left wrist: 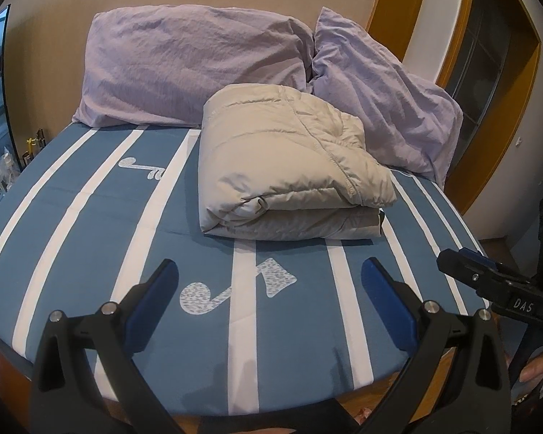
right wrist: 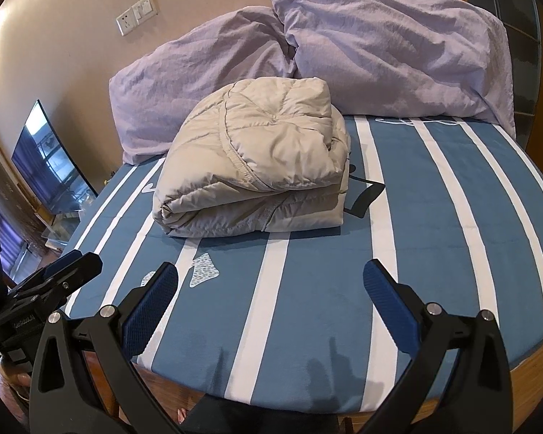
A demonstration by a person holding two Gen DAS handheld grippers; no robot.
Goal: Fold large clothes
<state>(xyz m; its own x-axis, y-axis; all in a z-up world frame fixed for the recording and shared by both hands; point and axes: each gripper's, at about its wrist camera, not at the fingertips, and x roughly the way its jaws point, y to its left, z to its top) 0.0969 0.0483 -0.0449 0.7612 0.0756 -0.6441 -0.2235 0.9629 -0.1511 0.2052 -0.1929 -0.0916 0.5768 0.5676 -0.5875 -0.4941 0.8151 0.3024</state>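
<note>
A beige padded jacket (left wrist: pixel 289 166) (right wrist: pixel 257 166) lies folded into a thick bundle on the blue and white striped bed sheet (left wrist: pixel 90 253) (right wrist: pixel 434 235), just in front of the pillows. My left gripper (left wrist: pixel 269 282) hovers open over the near part of the bed, well short of the jacket, with nothing between its blue pads. My right gripper (right wrist: pixel 271 282) is likewise open and empty, near the front edge of the bed. Each gripper shows at the side of the other's view: the right gripper (left wrist: pixel 488 282) and the left gripper (right wrist: pixel 54 282).
Two lilac pillows (left wrist: pixel 199 65) (right wrist: pixel 398 47) lean against the wall behind the jacket. A wooden bed frame (right wrist: pixel 532 365) edges the mattress. A dark screen (right wrist: pixel 50 159) stands to the left of the bed. A wall socket (right wrist: pixel 137 14) is above the pillows.
</note>
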